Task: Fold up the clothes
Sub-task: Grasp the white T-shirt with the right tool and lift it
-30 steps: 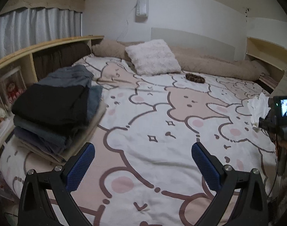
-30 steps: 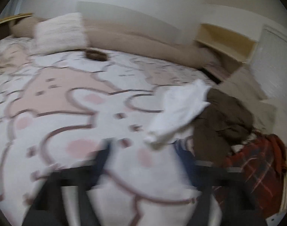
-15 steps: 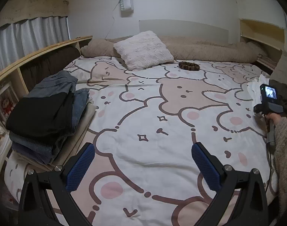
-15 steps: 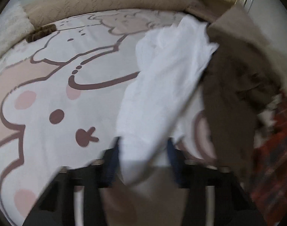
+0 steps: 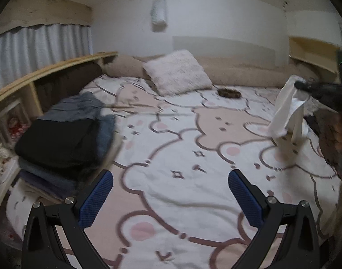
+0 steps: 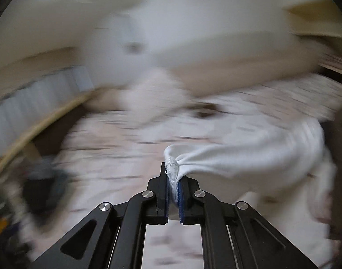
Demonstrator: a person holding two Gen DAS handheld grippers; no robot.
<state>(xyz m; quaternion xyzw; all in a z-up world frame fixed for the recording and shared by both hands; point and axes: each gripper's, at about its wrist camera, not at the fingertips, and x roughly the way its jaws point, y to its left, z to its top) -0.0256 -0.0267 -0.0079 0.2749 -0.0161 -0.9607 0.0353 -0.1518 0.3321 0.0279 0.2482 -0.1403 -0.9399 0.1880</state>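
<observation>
A white garment [image 6: 249, 157] hangs bunched from my right gripper [image 6: 173, 179], which is shut on its hem. The left wrist view shows the same white garment [image 5: 287, 112] dangling above the right side of the bed, pinched at its top by the right gripper [image 5: 305, 85]. Its lower end still touches the bear-print bed cover [image 5: 171, 145]. My left gripper [image 5: 171, 174] stands open over the near part of the bed with nothing between its blue pads. A stack of folded dark and grey clothes [image 5: 65, 134] lies at the bed's left edge.
A fluffy white pillow [image 5: 177, 71] and a long beige bolster [image 5: 249, 71] lie at the head of the bed. A small dark item [image 5: 229, 93] rests near them. A wooden shelf [image 5: 47, 71] runs along the left. Dark clothes [image 5: 327, 123] are piled at the right edge.
My right gripper closed on the white garment and raised it off the pile at the bed's right side. The left gripper stayed open and barely shifted.
</observation>
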